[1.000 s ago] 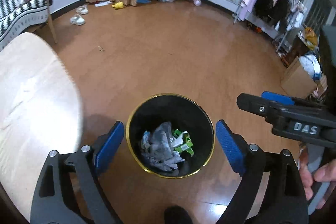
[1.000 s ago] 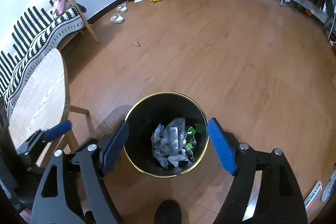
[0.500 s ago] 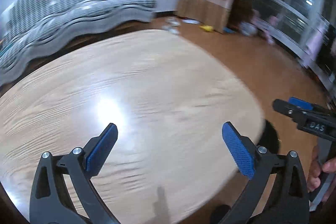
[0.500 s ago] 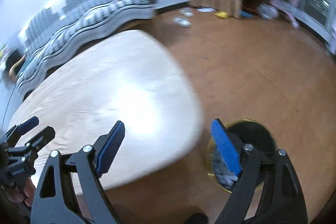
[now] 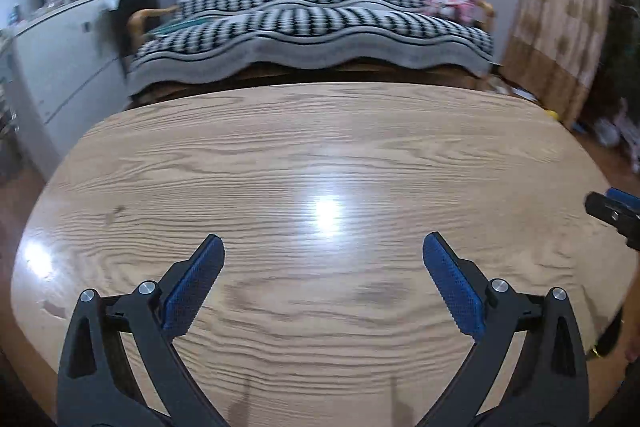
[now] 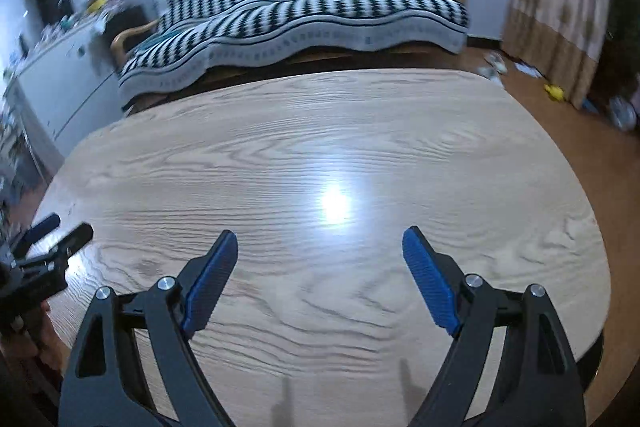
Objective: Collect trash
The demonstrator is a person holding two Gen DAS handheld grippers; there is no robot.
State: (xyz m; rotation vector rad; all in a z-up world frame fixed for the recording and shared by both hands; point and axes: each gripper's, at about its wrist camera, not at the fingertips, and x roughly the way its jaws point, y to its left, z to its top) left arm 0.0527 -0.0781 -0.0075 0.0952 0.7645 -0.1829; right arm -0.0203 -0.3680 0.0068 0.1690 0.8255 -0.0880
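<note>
Both tools swung off the bin and now hang over the counter. Left tool spread its jaws wider on the way; right tool gapes too, nothing between either pair. No trash on the counter that I can see, and the bin only peeks out by its right edge. My worry: grabbing at bare wood and scraping the pads.

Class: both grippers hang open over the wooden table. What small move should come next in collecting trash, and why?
Probably pan onward to search. The left gripper and right gripper are open and hold nothing, and the visible part of the table shows no trash to pick up.
</note>
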